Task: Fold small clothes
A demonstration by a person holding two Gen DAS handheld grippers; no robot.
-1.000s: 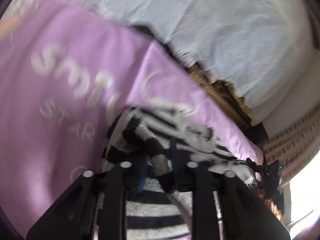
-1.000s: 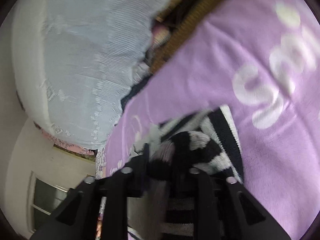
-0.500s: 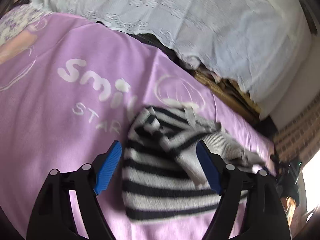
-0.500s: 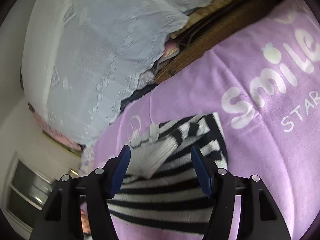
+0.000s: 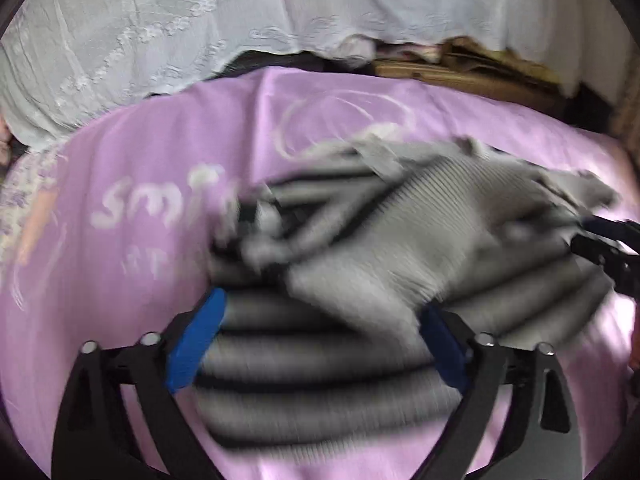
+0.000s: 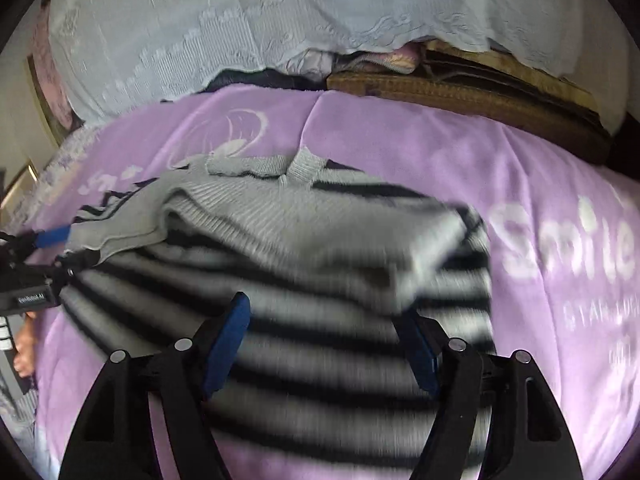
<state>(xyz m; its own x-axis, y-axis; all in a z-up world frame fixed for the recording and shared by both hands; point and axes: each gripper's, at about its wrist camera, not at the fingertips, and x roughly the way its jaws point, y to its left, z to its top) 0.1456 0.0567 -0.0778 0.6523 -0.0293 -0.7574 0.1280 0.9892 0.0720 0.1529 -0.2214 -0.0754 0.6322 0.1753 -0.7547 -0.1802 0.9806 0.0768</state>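
A grey and black striped knit garment [image 5: 400, 264] lies folded on the purple blanket [image 5: 120, 168]; it also shows in the right wrist view [image 6: 304, 248]. My left gripper [image 5: 320, 324] is open, its blue pads spread over the garment's near edge, holding nothing. My right gripper [image 6: 324, 328] is open too, spread over the garment's striped near part. The right gripper's tip shows at the right edge of the left wrist view [image 5: 600, 240]; the left gripper's tip shows at the left edge of the right wrist view [image 6: 44, 248]. Both views are motion-blurred.
The purple blanket [image 6: 400, 140] with white "smile" lettering [image 6: 568, 240] covers the surface. A white lace cloth [image 6: 248, 20] hangs behind it. A brown woven edge [image 6: 460, 92] and bundled fabrics lie at the back right.
Both grippers were shut on the striped garment a second ago, then opened and let it drop. Both have since swung round so the garment lies broad between their open fingers.
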